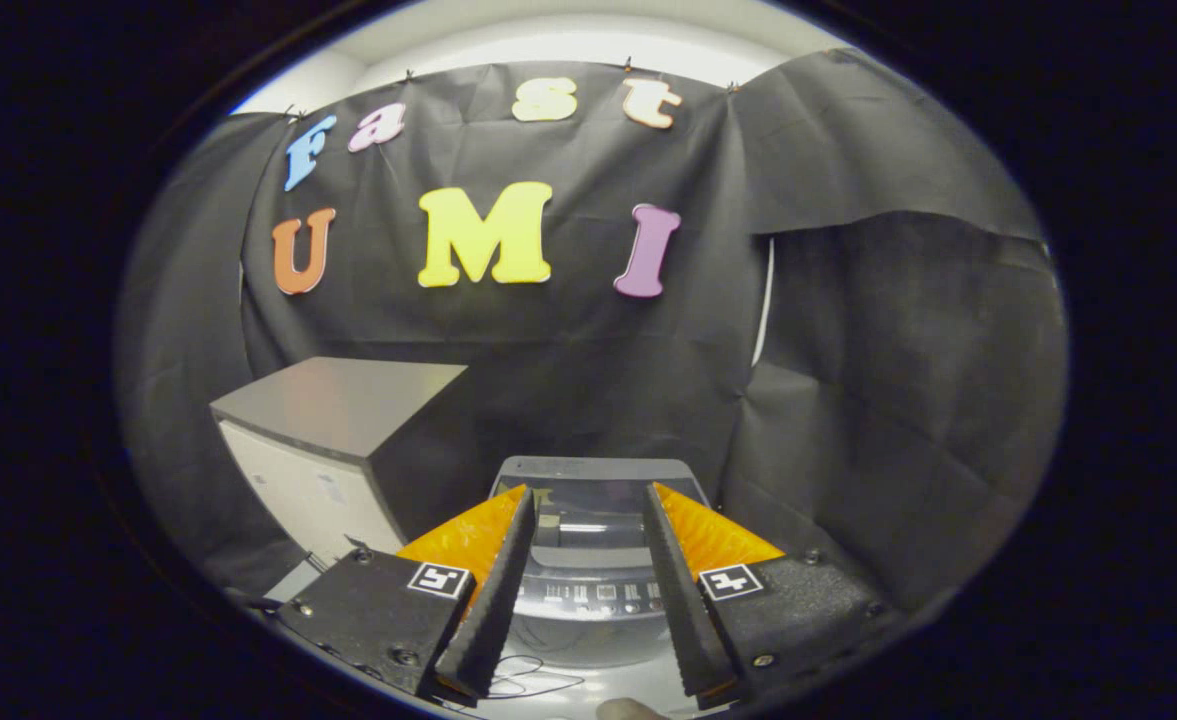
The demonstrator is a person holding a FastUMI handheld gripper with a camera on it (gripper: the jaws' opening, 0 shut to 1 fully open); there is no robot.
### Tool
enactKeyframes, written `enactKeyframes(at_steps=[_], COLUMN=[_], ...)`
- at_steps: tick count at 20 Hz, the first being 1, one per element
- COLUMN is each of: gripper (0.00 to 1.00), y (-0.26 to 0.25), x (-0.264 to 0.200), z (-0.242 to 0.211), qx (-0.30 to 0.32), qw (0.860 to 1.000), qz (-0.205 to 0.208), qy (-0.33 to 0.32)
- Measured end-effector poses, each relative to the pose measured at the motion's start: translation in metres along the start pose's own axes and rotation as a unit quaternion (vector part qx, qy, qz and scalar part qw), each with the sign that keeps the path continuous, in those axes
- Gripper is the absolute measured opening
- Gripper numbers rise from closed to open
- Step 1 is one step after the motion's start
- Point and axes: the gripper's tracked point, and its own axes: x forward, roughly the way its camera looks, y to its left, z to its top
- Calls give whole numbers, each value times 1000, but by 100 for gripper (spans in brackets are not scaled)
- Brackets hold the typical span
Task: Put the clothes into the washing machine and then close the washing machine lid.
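Note:
A small grey washing machine (593, 600) stands just ahead of my gripper (588, 492), framed between the two fingers. A strip of buttons (603, 592) runs across the machine's near side. Behind the strip is the lid with its see-through window (593, 525); I cannot tell whether the lid is raised or down. The gripper is open, its fingers spread about as wide as the machine, with nothing held between them.
A box-like cabinet (333, 430) with a grey top and pale sides stands to the left of the machine. A thin wire (523, 683) lies on the white surface (588, 695) under the fingers. The black cloth wall closes in behind and to the right.

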Motion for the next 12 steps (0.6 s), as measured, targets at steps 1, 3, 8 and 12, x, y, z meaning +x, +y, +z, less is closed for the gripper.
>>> enactKeyframes(at_steps=[1, 3, 8, 12], gripper=[71, 72, 73, 75], y=[-2, -1, -1, 3], x=[-28, -80, -178, -228], z=[3, 6, 7, 3], qx=[-2, -4, 11, 26], qw=[1000, 1000, 999, 998], qz=[-4, -3, 7, 19], qy=[-9, -20, -49, -60])
